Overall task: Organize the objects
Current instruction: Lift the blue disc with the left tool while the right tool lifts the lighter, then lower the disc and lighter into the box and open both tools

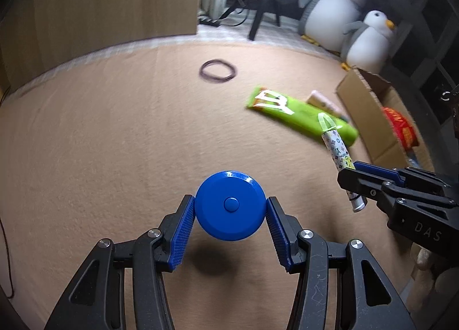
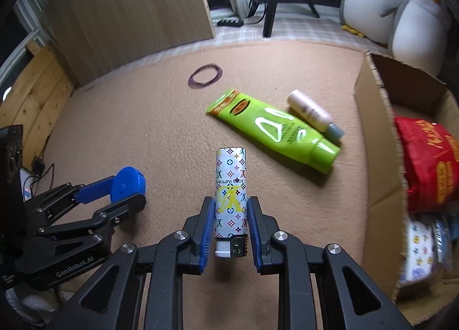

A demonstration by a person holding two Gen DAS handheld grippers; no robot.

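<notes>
A blue round case (image 1: 229, 205) is being clamped between the pads of the left gripper (image 1: 229, 215) above the tan carpet (image 1: 114, 143). A patterned lighter (image 2: 231, 195) is being clamped by the right gripper (image 2: 231, 215), with a green tube (image 2: 272, 129) and cardboard box (image 2: 373, 135) lying beyond.

A lived-in home room: beige carpet (image 2: 143, 117) under the fingers, plush penguins (image 2: 416, 20) and a wooden cabinet (image 2: 129, 9) far ahead
</notes>
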